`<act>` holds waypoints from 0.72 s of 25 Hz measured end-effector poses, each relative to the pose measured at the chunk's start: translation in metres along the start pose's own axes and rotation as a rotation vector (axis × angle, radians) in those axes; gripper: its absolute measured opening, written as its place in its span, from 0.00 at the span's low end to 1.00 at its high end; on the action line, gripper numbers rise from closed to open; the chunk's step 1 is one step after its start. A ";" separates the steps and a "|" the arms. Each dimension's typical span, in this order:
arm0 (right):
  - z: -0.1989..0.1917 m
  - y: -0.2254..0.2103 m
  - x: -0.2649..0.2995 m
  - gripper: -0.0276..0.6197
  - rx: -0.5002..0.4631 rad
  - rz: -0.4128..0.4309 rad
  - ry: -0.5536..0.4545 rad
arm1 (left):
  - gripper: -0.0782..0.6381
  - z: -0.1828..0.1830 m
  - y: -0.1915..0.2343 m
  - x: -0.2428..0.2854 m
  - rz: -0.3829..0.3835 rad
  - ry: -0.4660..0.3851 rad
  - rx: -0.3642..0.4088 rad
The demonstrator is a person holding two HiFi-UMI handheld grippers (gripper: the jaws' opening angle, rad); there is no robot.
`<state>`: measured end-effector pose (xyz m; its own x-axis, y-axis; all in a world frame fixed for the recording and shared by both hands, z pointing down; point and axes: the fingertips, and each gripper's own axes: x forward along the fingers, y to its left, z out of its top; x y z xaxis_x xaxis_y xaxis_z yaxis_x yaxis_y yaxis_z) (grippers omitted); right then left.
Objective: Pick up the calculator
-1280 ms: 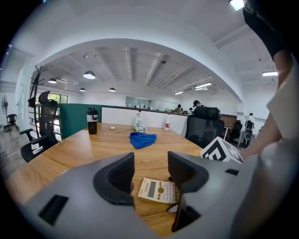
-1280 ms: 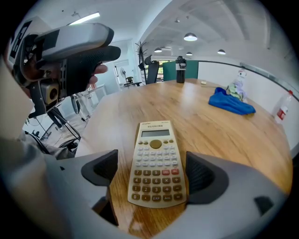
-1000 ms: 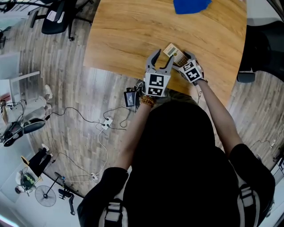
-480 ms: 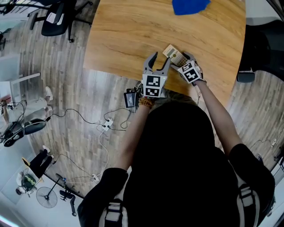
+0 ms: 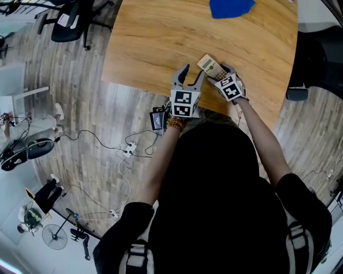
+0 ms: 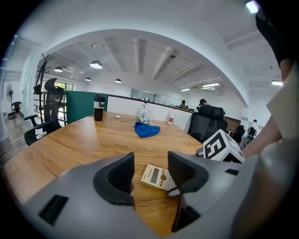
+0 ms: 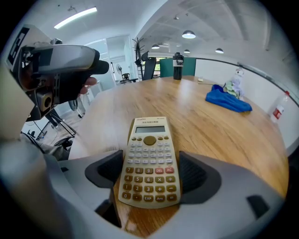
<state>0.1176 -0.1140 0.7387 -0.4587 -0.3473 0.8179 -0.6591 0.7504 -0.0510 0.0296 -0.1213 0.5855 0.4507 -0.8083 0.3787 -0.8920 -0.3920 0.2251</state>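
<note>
A beige calculator lies keys-up on the wooden table, close to its near edge. My right gripper straddles its lower half. The jaws are closing and the pads meet its two long sides, with the near end looking slightly raised off the wood. My left gripper hovers just left of the calculator over the table edge. It is open with nothing between its fingers. The right gripper's marker cube shows in the left gripper view.
A crumpled blue cloth lies at the table's far side, and a black bottle stands further back. Office chairs stand around. Cables and a power strip lie on the floor below the table edge.
The left gripper has drifted slightly left along the table edge. The right gripper has stayed over the calculator, which sits a little further along the table.
</note>
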 end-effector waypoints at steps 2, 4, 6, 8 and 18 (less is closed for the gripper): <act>0.001 0.001 -0.001 0.65 0.010 0.004 -0.009 | 0.46 -0.004 0.003 -0.002 0.002 0.004 -0.023; 0.001 0.002 -0.003 0.64 0.007 0.001 -0.014 | 0.46 -0.011 0.005 -0.002 -0.006 0.019 -0.062; 0.002 0.001 -0.005 0.64 0.002 -0.003 -0.021 | 0.46 -0.019 0.008 0.000 -0.013 0.040 -0.101; 0.005 0.001 -0.007 0.64 0.001 -0.004 -0.029 | 0.46 -0.027 0.012 0.002 -0.014 0.061 -0.137; 0.015 -0.003 -0.025 0.62 -0.046 -0.040 -0.088 | 0.46 -0.051 0.018 0.009 -0.022 0.101 -0.316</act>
<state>0.1219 -0.1161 0.7100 -0.4850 -0.4240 0.7649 -0.6504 0.7595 0.0086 0.0190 -0.1133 0.6391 0.4852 -0.7473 0.4540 -0.8344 -0.2404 0.4960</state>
